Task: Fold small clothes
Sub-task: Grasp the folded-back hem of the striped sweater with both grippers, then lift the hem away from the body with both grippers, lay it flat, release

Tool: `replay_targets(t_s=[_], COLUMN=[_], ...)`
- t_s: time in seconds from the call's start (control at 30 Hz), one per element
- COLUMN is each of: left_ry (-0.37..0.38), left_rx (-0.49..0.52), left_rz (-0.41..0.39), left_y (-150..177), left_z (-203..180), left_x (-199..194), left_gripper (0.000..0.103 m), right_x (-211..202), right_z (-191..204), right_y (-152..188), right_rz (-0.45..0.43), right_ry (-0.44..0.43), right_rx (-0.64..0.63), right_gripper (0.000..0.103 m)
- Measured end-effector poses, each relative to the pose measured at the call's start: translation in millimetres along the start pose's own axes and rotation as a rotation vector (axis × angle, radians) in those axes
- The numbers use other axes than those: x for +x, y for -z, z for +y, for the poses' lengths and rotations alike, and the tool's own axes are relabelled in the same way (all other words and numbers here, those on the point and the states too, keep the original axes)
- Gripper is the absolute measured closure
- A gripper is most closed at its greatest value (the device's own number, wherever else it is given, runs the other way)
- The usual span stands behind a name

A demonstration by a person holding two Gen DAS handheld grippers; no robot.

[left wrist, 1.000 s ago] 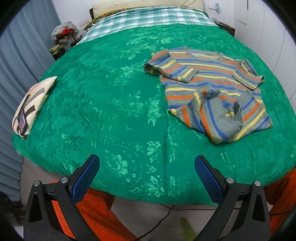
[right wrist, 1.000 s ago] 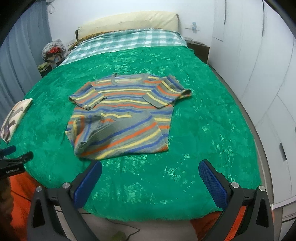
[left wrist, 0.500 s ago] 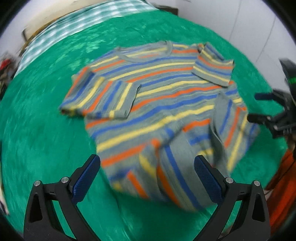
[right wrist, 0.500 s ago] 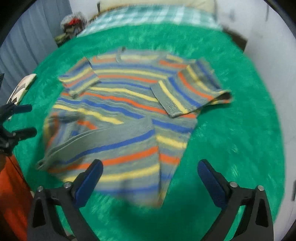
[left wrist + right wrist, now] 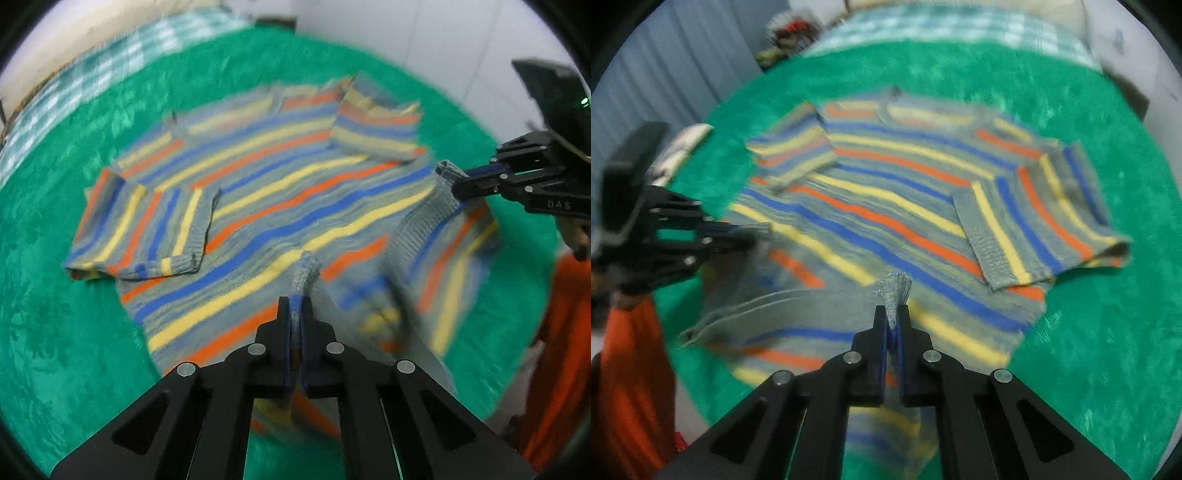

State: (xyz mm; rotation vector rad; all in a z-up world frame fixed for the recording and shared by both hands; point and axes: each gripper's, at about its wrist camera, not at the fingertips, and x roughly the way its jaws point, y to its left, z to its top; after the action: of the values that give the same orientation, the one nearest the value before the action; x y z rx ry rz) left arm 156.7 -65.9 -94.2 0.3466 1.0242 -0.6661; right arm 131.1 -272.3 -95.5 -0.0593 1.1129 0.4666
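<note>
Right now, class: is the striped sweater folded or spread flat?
Partly folded. The striped sweater has both sleeves tucked over its body, and its bottom hem is doubled up, pinched by the left gripper and right gripper.

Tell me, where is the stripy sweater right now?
The stripy sweater lies mid-frame in both wrist views on the green bedspread, its near hem pinched by the left gripper and right gripper.

You have a green bedspread [image 5: 1089,332] under a checked sheet [image 5: 923,26] at the far end, a grey curtain [image 5: 665,74] beside it, and white walls [image 5: 424,48].
</note>
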Motion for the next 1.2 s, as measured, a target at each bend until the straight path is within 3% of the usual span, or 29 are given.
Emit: replay_targets(t_s=[0.1, 0.17, 0.23, 0.33, 0.43, 0.47, 0.5, 0.53, 0.57, 0.6, 0.67, 0.73, 0.83, 0.87, 0.9, 0.93, 0.97, 1.0, 1.1, 1.2], left_ry=[0.044, 0.063, 0.069, 0.024, 0.003, -0.002, -0.005, -0.007, -0.006, 0.003, 0.044, 0.052, 0.077, 0.081, 0.064, 0.065, 0.055, 0.054, 0.058, 0.039], left_rx=[0.045, 0.069, 0.099, 0.109, 0.004, -0.041, -0.105, -0.154, -0.215, -0.270, -0.357, -0.390, -0.399, -0.394, -0.379, -0.365, -0.361, -0.362, -0.389, -0.387], left_rz=[-0.082, -0.093, -0.061, 0.053, 0.119, 0.114, 0.095, 0.074, 0.037, 0.013, 0.026, 0.063, 0.152, 0.169, 0.180, 0.190, 0.191, 0.182, 0.145, 0.161], left_y=[31, 63, 95, 141, 164, 168, 170, 171, 170, 169, 166, 166, 166, 165, 164, 163, 162, 160, 164, 170], left_z=[-2, -4, -9, -12, 3, 9, 17, 23, 30, 35, 37, 36, 21, 16, 9, 4, 2, 3, 18, 31], left_x=[-59, -93, -110, -104, -90, -90, -91, -92, -91, -88, -70, -52, -24, -17, -13, -12, -14, -20, -46, -50], left_gripper=[0.101, 0.101, 0.100, 0.097, 0.094, 0.082, 0.061, 0.051, 0.038, 0.036, 0.036, 0.037, 0.062, 0.077, 0.098, 0.099, 0.099, 0.100, 0.100, 0.100], right_x=[-65, -98, -120, -124, -105, -100, -99, -100, -103, -108, -112, -104, -79, -64, -57, -46, -32, -29, -45, -68], right_z=[19, 31, 42, 54, 48, 43, 39, 34, 28, 19, 5, -10, -21, -24, -23, -21, -16, -12, -9, -17], right_y=[34, 59, 89, 134, 166, 174, 177, 179, 180, 179, 174, 174, 175, 179, 182, 184, 186, 186, 185, 190], right_rz=[-0.078, -0.097, -0.081, 0.010, 0.128, 0.159, 0.169, 0.167, 0.151, 0.114, 0.057, 0.031, 0.071, 0.094, 0.111, 0.137, 0.170, 0.181, 0.138, 0.128], right_ry=[-0.031, -0.054, -0.072, -0.062, 0.001, 0.014, 0.015, 0.013, 0.009, -0.004, -0.043, -0.099, -0.136, -0.158, -0.173, -0.205, -0.262, -0.270, -0.309, -0.331], right_rx=[-0.071, -0.108, -0.135, -0.154, -0.151, -0.131, -0.109, -0.079, -0.041, 0.023, 0.142, 0.289, 0.452, 0.493, 0.510, 0.528, 0.532, 0.530, 0.572, 0.657], right_gripper=[0.099, 0.099, 0.099, 0.098, 0.095, 0.094, 0.090, 0.086, 0.076, 0.062, 0.041, 0.040, 0.040, 0.041, 0.045, 0.055, 0.085, 0.098, 0.098, 0.098])
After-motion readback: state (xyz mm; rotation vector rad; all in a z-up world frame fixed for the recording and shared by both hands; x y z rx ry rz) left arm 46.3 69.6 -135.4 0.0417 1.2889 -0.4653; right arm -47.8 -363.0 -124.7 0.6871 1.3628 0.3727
